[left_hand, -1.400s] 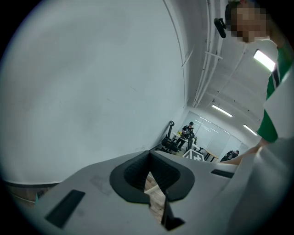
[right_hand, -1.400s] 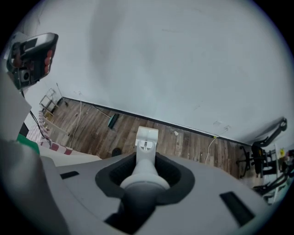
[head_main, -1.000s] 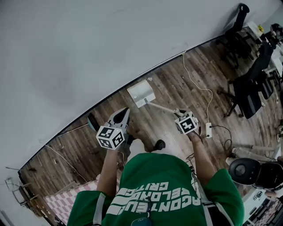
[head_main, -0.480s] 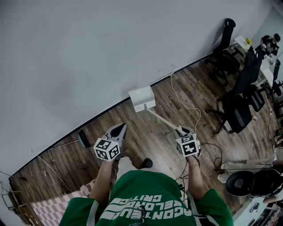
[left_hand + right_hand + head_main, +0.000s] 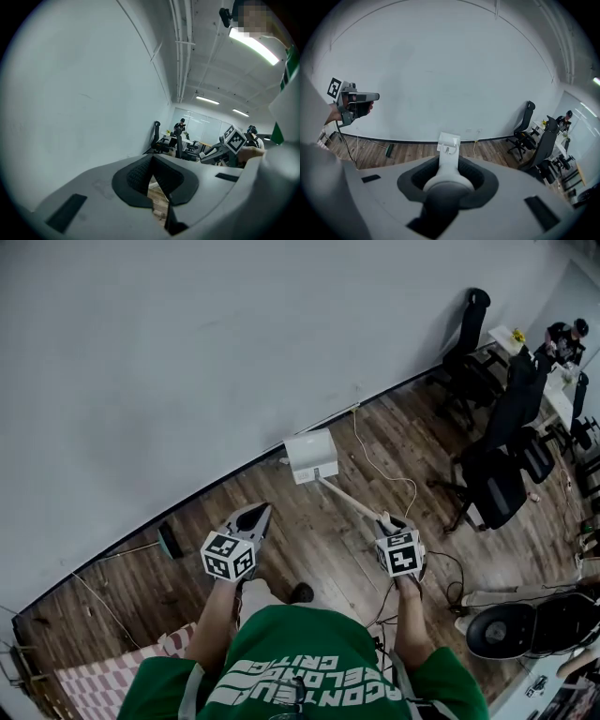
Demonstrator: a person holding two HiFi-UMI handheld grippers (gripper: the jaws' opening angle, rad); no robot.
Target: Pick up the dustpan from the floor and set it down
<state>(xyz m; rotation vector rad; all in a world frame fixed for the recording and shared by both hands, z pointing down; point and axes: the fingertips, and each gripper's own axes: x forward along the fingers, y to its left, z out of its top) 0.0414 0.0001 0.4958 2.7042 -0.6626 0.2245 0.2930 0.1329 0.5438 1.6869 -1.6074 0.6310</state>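
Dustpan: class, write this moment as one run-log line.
right gripper: shut on dustpan handle | left gripper: shut, empty | pan end: toward wall

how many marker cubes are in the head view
2. One cube sits on the left gripper, lower left of centre; the other cube is on the right gripper, which grips the dustpan handle. None seems hidden.
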